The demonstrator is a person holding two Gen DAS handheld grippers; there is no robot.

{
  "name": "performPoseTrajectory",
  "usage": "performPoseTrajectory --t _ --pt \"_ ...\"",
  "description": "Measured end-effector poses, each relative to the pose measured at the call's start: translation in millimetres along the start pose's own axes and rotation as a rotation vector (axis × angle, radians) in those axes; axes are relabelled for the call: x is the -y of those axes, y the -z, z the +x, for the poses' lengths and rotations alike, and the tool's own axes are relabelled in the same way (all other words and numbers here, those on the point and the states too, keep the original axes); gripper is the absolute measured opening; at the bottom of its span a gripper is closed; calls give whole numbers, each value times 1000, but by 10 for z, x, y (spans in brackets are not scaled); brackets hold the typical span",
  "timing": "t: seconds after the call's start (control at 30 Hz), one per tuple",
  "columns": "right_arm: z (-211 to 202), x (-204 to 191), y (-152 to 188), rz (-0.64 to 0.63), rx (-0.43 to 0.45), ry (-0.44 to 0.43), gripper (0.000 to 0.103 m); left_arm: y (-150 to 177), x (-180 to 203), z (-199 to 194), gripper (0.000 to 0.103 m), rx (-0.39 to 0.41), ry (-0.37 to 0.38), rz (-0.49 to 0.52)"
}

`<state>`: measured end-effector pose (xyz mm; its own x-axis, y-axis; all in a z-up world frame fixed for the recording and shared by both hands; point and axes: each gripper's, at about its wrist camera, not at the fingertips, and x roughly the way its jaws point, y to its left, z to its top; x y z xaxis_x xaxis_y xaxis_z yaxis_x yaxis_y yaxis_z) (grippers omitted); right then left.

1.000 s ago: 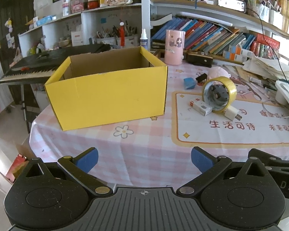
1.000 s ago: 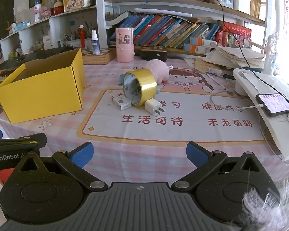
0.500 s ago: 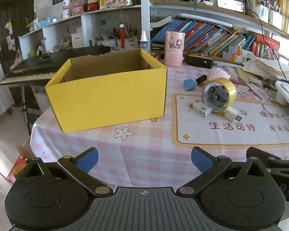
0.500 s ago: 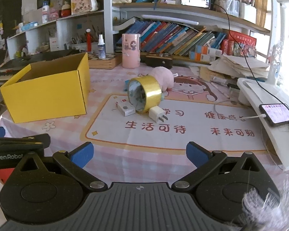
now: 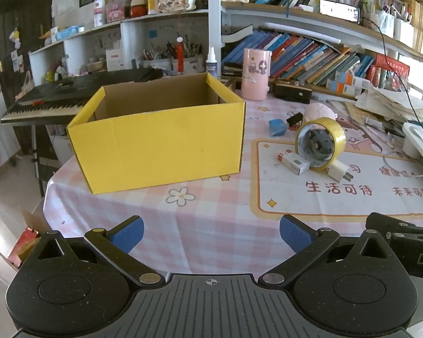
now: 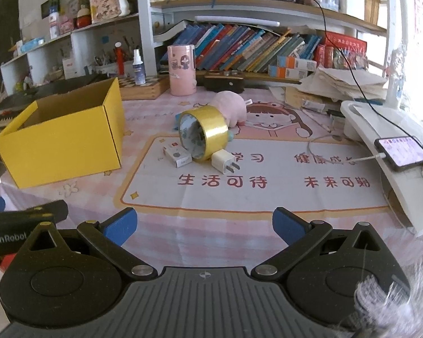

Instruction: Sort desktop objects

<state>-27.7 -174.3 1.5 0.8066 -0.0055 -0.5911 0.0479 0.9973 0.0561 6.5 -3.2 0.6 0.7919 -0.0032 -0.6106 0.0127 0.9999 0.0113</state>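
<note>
An open yellow cardboard box point(image 5: 160, 146) point(image 6: 62, 146) stands on the left of the pink checked tablecloth; I cannot see its floor. To its right lie a yellow tape roll point(image 5: 320, 143) point(image 6: 204, 132), a small white box point(image 5: 293, 163) point(image 6: 177, 155), a white charger plug point(image 5: 338, 171) point(image 6: 224, 163), a pink plush toy point(image 6: 231, 108) point(image 5: 320, 111), a blue piece point(image 5: 277, 127) and a black binder clip point(image 5: 296, 118). My left gripper point(image 5: 211, 232) hangs open over the table's near edge, in front of the box. My right gripper point(image 6: 204, 225) is open too, short of the plug.
A pink cylinder point(image 5: 256, 74) point(image 6: 182, 69), a spray bottle point(image 6: 139, 67) and rows of books stand at the back. A white stand point(image 6: 386, 152) with a phone point(image 6: 400, 152) on a cable lies at the right. A keyboard point(image 5: 50, 104) sits beyond the table's left edge.
Both grippers have risen and eased forward a little, so the box and the tape cluster sit lower in each view. Both stay open; nothing on the table has moved.
</note>
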Motion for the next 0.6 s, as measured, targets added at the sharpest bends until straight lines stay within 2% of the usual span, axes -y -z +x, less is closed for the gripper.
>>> performPoseTrajectory --t 0.2,0.37,0.6 --pt "9 -17 32 -2 -15 2 103 6 5 -1 103 3 4 10" --pt "-1 -38 36 -5 -13 -30 103 4 -1 -3 103 7 7 10" --pt "-1 -72 32 -17 -18 -20 103 0 -27 7 103 -5 8 6"
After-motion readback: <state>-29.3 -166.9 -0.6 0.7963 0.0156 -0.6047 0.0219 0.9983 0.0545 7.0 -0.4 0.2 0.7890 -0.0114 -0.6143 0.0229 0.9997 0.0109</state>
